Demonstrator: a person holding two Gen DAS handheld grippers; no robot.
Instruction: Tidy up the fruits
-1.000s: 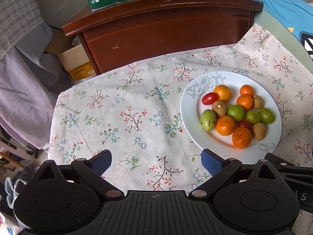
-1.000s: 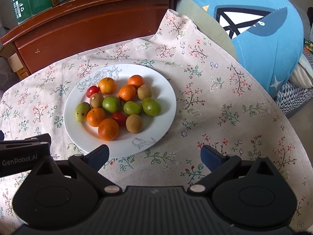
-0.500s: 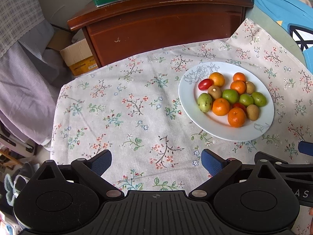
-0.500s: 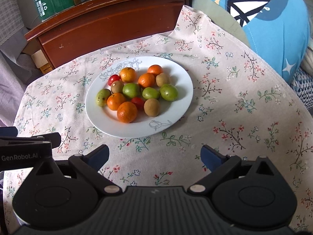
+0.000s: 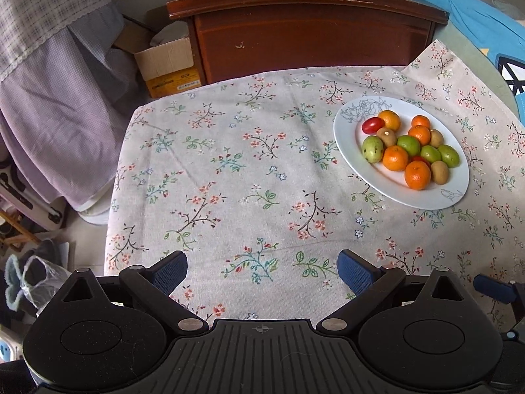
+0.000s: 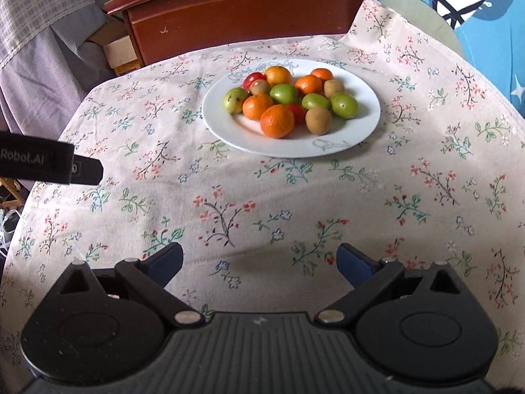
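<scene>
A white plate [image 5: 347, 131] sits on the floral tablecloth at the right of the left wrist view, and far centre in the right wrist view [image 6: 364, 124]. It holds several oranges [image 5: 417, 174] [image 6: 277, 120], green fruits [image 5: 372, 148] [image 6: 344, 105], brown kiwis [image 6: 318, 120] and red tomatoes [image 5: 372, 124]. My left gripper [image 5: 262, 271] is open and empty, well short and left of the plate. My right gripper [image 6: 259, 261] is open and empty, well short of the plate.
A floral tablecloth [image 5: 229, 177] covers the table. A dark wooden cabinet [image 5: 305, 29] stands behind it, with a cardboard box [image 5: 167, 65] and purple fabric [image 5: 49, 105] at the left. A blue cushion [image 6: 485, 16] lies at the right.
Both grippers have pulled back from the plate, which now looks smaller and farther away. The left view has swung left. Both stay open.
</scene>
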